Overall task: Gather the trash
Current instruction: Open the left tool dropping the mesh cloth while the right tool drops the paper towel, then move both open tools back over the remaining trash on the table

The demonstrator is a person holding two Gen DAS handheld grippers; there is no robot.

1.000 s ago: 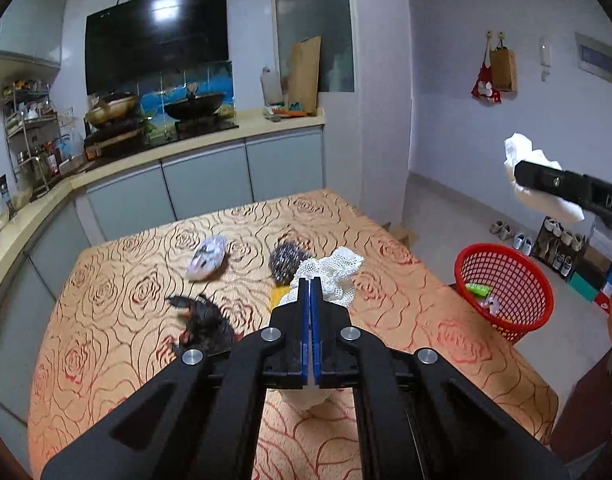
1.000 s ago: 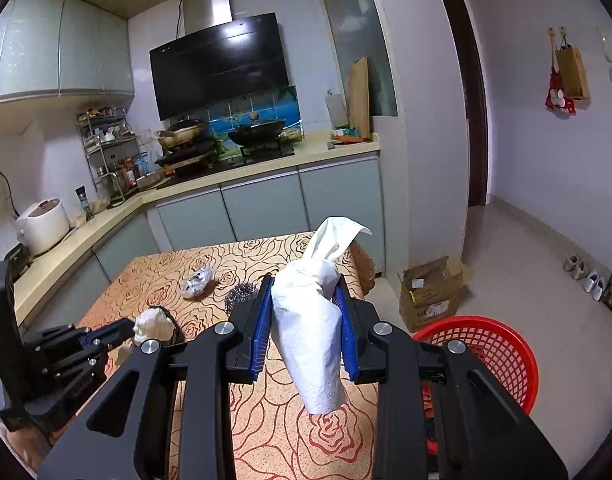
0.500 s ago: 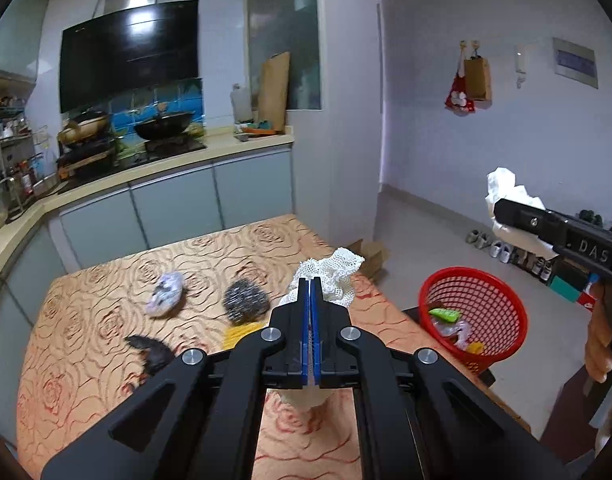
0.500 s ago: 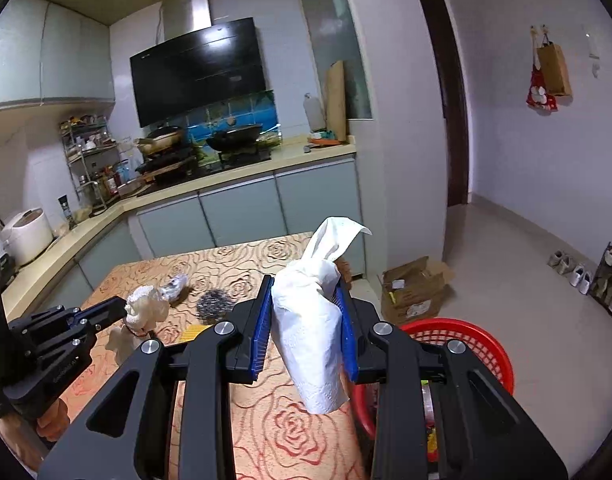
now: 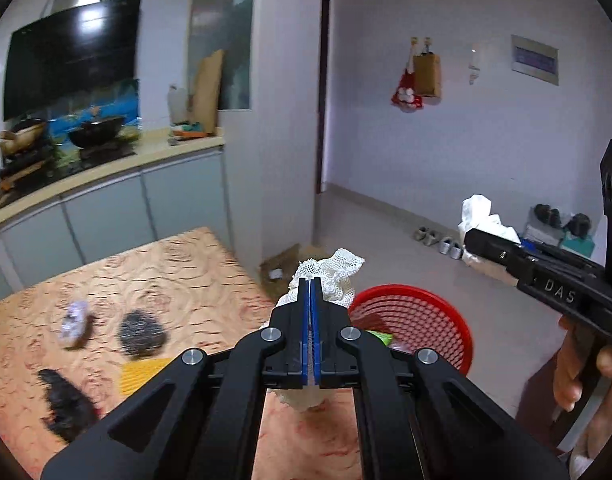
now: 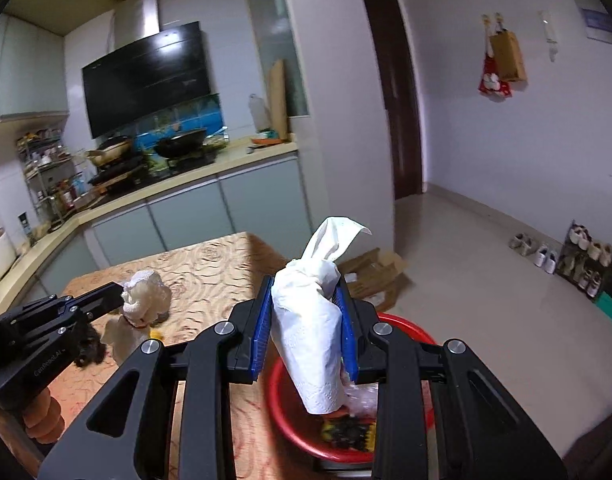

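Note:
My left gripper [image 5: 310, 280] is shut on a white mesh net [image 5: 334, 272] and holds it above the table's right edge, beside the red trash basket [image 5: 422, 316]. My right gripper [image 6: 306, 284] is shut on a white crumpled tissue [image 6: 314, 320] and holds it over the red basket [image 6: 289, 408], which has several scraps inside. The right gripper with its tissue also shows in the left wrist view [image 5: 486, 224]. The left gripper with the net shows in the right wrist view [image 6: 123, 294].
On the orange rose-patterned table [image 5: 177, 264] lie a steel scrubber [image 5: 141, 332], a crumpled pale wrapper [image 5: 75, 320], a black clump [image 5: 65, 400] and a yellow piece [image 5: 141, 372]. A cardboard box [image 6: 370, 272] lies on the floor. Shoes [image 6: 546, 254] line the wall.
Both grippers have moved right, away from the table and toward the red basket, each still holding its trash. The right gripper now hangs over the basket.

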